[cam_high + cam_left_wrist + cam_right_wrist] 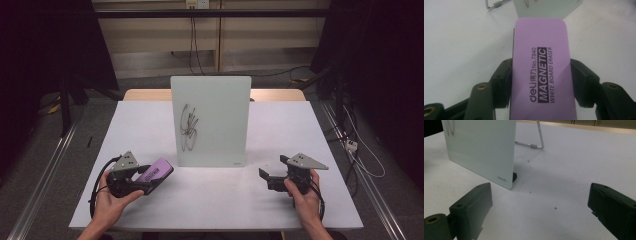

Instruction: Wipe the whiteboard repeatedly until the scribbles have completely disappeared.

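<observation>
A person sits at a white table point(150, 200) w/ a two-jaw gripper in each hand. Left gripper point(145, 184) pinches a purple whiteboard eraser point(156, 173) by its two long sides, near the end closest to the hand. In the left gripper view the black jaws press against both edges of the eraser point(541, 72), printed face up, text reading "MAGNETIC WHITE BOARD ERASER" running along its length. The eraser's long axis lies in line w/ the gripper; its free end points away from the hand, up and to the right in the high view, toward the lower left corner of the whiteboard point(210, 120). The eraser sits at the front left of the table, near the board but apart from it.

The small whiteboard stands propped near upright at table centre, w/ dark scribbles point(189, 127) on its left half. A metal wire stand point(537, 143) props it from behind.

Right gripper point(265, 176) is at the front right, jaws spread wide w/ nothing between them, pointing left toward the board's lower right corner point(507, 181).
</observation>
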Action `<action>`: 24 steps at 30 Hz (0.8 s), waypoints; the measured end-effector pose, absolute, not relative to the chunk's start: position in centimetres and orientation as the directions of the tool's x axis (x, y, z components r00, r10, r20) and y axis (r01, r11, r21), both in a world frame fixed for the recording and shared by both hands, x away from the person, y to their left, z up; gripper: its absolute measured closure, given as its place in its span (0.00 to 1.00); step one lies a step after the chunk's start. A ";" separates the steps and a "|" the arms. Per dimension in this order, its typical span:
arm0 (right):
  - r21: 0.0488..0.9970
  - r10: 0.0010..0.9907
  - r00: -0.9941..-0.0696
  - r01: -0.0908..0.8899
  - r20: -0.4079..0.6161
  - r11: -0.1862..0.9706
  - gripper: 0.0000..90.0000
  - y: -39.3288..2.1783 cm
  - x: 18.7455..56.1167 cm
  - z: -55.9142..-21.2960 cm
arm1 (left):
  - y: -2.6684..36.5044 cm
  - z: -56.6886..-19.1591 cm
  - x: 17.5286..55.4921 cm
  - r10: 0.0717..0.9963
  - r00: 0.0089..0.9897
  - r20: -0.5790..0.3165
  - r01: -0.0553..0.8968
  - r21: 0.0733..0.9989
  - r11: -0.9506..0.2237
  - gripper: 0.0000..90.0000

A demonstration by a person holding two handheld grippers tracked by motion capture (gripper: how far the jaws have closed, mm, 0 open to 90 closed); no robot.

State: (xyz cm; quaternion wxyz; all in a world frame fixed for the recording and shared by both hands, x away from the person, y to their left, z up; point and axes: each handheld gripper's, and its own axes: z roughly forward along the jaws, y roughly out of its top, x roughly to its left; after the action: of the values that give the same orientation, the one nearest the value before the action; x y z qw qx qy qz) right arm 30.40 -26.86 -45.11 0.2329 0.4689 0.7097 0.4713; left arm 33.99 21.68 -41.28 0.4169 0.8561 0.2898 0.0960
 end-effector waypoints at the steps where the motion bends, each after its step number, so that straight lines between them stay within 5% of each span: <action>1: 0.886 0.886 -0.450 0.449 0.112 0.116 0.06 -26.8 30.5 -45.1 | 21.7 -41.3 34.0 0.572 0.816 -0.078 0.410 0.776 -0.479 0.46; 24: 0.888 0.877 -0.469 0.441 0.106 0.129 0.07 -26.6 30.5 -45.2 | 19.3 -37.4 34.2 0.534 0.846 -0.007 0.303 0.830 -0.469 0.46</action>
State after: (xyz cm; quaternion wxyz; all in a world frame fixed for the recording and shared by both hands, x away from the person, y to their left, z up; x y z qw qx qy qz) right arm 30.50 -26.63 -45.16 0.2306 0.4605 0.7150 0.4727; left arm 34.20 19.31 -37.43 0.4525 0.8474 0.2468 0.1276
